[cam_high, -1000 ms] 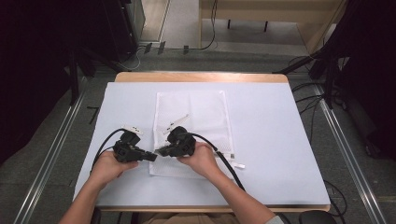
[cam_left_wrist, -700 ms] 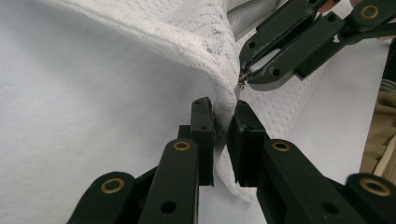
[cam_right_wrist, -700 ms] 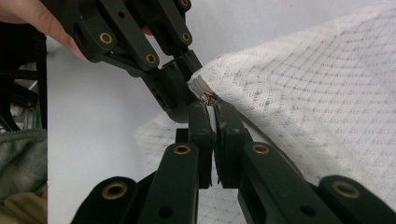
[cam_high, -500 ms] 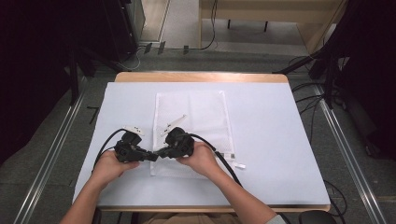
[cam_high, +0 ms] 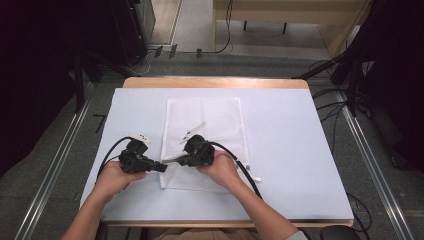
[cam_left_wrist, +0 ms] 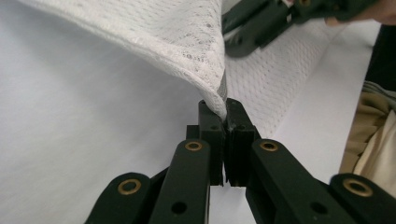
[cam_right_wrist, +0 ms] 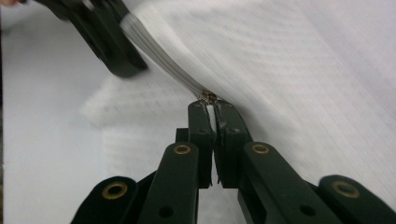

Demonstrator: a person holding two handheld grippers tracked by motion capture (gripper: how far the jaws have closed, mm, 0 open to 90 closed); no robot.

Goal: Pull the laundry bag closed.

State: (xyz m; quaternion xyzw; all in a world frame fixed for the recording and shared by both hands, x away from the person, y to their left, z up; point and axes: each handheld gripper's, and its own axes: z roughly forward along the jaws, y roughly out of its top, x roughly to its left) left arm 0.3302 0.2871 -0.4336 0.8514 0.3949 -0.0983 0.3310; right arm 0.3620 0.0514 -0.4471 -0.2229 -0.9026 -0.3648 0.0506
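Both the left gripper and the right gripper are clenched on the near edge of the white mesh bag, lifting it off the table.

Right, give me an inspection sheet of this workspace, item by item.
Surface: table under a white cover, wooden edge at the far side.
Job's things: white mesh bag lying flat, its near left corner lifted; a zipper pull at the right claw's tips.
Clutter: a small white strip on the bag; a small white tag by the left claw.
Grippers: left claw shut on the bag's corner; right claw shut at the zipper.
Cables: a black cable trails from the right claw, another from the left.
Surroundings: grey floor, floor rails, dark equipment either side, more cables beyond.
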